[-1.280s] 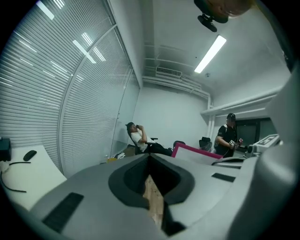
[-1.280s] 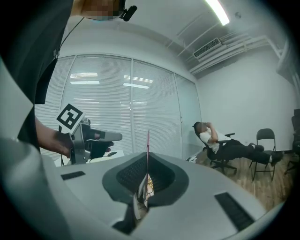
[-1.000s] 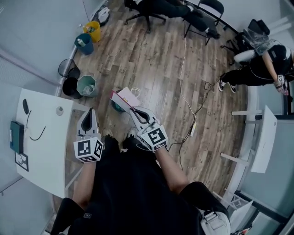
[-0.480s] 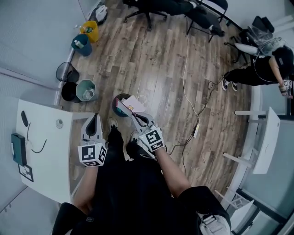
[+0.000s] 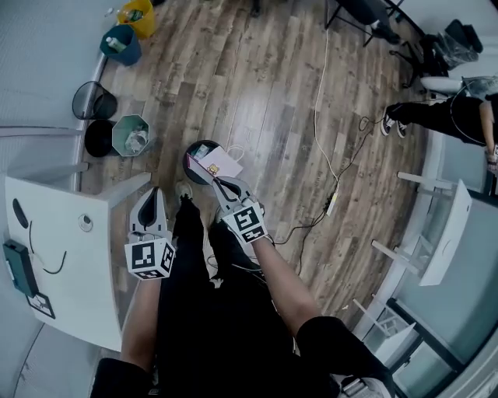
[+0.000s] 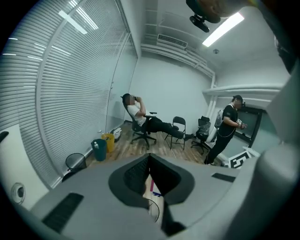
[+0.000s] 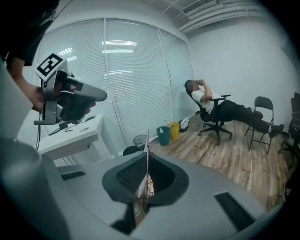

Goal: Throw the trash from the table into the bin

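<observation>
My right gripper point(image 5: 215, 183) is shut on a flat white and pink paper bag point(image 5: 222, 163) and holds it over a round dark bin point(image 5: 189, 165) on the wood floor by my feet. In the right gripper view the bag's thin edge point(image 7: 147, 140) stands upright out of the closed fingertips of the right gripper point(image 7: 147, 157). My left gripper point(image 5: 153, 194) hangs beside the table's corner, left of the bin. It is shut with nothing in it, as the left gripper view point(image 6: 149, 157) also shows.
The white table point(image 5: 62, 264) with a cable and a dark notebook is at the left. A green bin point(image 5: 131, 136), a mesh bin point(image 5: 93, 101), a blue bin point(image 5: 120, 43) and a yellow bin point(image 5: 138, 14) line the wall. A cable point(image 5: 323, 148) runs across the floor. One person sits and another stands farther off.
Both grippers have dropped lower and moved forward. The bag came down with the right gripper and now hangs over the dark bin.
</observation>
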Tool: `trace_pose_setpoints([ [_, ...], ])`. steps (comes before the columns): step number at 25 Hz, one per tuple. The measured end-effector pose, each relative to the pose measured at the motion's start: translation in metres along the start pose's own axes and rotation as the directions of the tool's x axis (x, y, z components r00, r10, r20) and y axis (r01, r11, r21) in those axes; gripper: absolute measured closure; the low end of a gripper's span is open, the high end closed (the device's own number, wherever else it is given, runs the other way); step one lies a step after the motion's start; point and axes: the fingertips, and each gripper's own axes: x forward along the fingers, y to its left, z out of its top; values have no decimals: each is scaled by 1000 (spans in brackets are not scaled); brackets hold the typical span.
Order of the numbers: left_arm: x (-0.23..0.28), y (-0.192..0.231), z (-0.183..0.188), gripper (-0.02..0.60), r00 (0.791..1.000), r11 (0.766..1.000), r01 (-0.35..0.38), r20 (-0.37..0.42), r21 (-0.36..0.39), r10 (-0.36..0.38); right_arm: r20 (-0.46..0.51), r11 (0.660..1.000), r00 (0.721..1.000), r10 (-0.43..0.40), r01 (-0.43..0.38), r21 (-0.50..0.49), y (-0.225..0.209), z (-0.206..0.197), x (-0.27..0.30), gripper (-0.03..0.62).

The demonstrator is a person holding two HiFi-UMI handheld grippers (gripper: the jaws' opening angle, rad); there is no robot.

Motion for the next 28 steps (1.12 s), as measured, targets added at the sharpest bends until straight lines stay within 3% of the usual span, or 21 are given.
trace_pose_setpoints([
  [7,19,34,-38,575,996,1000,-2,-86,-26,0,-157,999,987,46,-44,16,-2,-67,79,582],
  [13,21,57,-61,575,990,999,2,-138,-41,-7,-398,998,917,27,-3,61,-10,-156,118,552],
  [17,19,62,-68,575,989,998,4,-148,-57,-12,-409,997,912,1,31,69,-10,-175,124,491],
  [28,15,55,-63,575,993,997,19,-118,-75,-28,-381,992,924,-33,75,97,1,-157,113,502],
])
